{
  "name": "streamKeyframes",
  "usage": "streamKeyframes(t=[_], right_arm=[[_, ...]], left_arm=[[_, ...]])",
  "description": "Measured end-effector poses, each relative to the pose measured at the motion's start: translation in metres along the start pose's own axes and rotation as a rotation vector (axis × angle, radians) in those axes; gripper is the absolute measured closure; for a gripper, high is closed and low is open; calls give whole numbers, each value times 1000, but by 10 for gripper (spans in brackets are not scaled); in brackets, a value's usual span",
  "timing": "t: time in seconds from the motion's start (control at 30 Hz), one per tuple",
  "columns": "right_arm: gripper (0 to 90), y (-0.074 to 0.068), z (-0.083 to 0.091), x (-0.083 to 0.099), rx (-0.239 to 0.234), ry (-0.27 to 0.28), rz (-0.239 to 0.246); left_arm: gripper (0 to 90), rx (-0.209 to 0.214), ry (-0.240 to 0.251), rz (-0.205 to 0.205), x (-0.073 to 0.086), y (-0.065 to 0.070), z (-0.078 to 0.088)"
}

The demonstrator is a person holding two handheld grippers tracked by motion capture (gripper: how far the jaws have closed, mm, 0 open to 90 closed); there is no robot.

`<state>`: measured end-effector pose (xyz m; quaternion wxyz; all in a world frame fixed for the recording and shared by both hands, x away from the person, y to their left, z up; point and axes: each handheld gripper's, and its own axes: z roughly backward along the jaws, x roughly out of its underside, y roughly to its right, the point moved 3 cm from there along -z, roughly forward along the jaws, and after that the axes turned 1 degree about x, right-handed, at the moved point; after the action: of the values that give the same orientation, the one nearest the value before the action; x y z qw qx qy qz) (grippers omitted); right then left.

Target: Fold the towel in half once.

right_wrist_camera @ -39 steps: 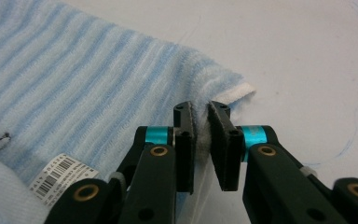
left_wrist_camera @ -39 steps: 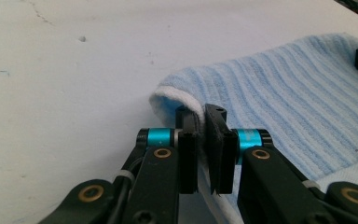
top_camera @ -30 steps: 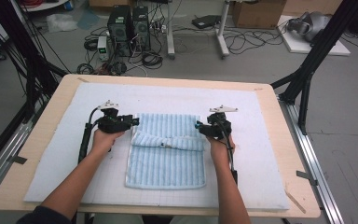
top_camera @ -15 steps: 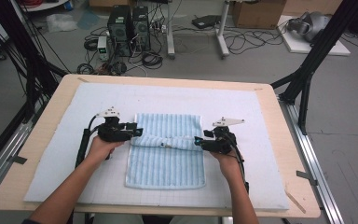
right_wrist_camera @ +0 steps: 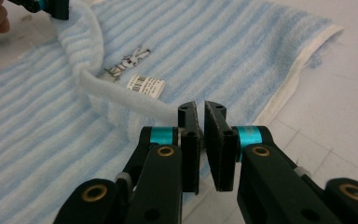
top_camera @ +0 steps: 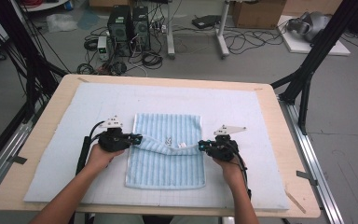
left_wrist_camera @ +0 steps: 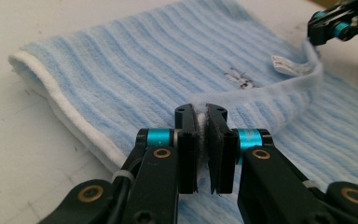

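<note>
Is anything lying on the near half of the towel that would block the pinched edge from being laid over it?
Nothing visible does. Both tongs, left and right, have just closed on the towel's raised edge, one at each end. The striped cloth nearer the person lies bare and flat; the small white label sits by the fold.
</note>
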<state>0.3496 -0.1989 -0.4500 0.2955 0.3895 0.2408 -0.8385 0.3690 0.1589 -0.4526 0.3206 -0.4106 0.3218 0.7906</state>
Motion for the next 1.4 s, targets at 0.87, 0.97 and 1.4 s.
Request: streamKeyframes(t=[0.87, 0.97, 1.4], right_arm=[[848, -59, 55, 34, 25, 90, 5], [848, -65, 61, 39, 29, 88, 5], [652, -79, 67, 59, 48, -16, 28]], left_arm=[[822, 52, 87, -39, 43, 55, 57], [822, 63, 78, -40, 48, 63, 60], [451, 52, 61, 65, 61, 65, 70]])
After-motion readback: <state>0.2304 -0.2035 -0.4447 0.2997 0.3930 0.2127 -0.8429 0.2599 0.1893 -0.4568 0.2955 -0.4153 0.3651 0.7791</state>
